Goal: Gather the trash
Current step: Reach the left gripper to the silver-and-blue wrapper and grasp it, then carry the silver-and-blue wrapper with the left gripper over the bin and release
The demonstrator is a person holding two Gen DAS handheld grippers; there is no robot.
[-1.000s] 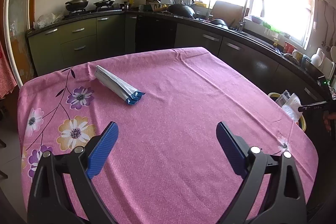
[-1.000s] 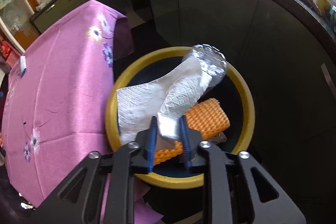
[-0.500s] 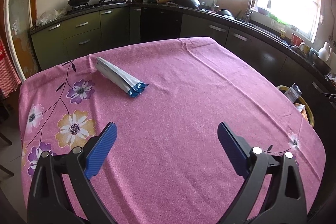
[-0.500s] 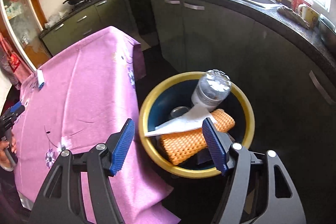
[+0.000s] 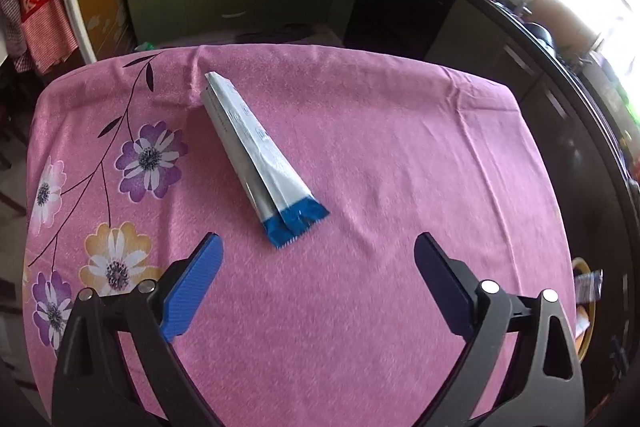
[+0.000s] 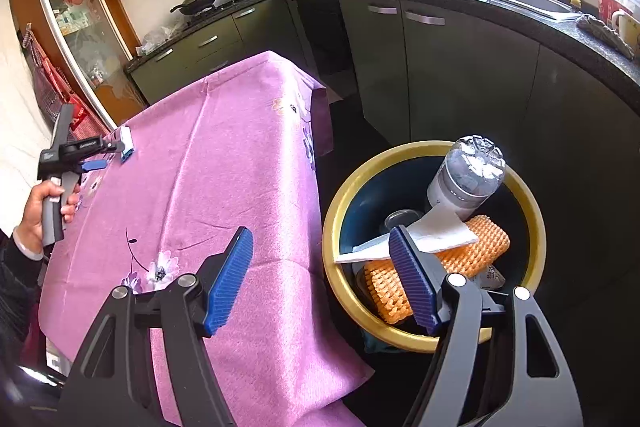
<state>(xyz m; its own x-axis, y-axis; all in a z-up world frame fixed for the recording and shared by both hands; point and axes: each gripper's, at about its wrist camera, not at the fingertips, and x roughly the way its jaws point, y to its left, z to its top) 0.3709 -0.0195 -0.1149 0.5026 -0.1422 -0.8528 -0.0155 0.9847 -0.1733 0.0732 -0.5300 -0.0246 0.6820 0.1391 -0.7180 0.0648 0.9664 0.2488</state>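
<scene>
Crinkly foil, the long white-and-blue wrapper [image 5: 256,155] looks light, limp and slippery; pinch its blue sealed end, nearest the left gripper [image 5: 316,279]. Both grippers' jaws stand apart, empty.

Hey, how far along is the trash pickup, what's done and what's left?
Done: the bin beside the table holds a plastic bottle, a paper towel and an orange sponge.
In hand: nothing. The right hand-held gripper is open and empty; the left hand-held gripper is open, approaching the wrapper.
Left: that wrapper, the only trash visible on the tablecloth.
</scene>
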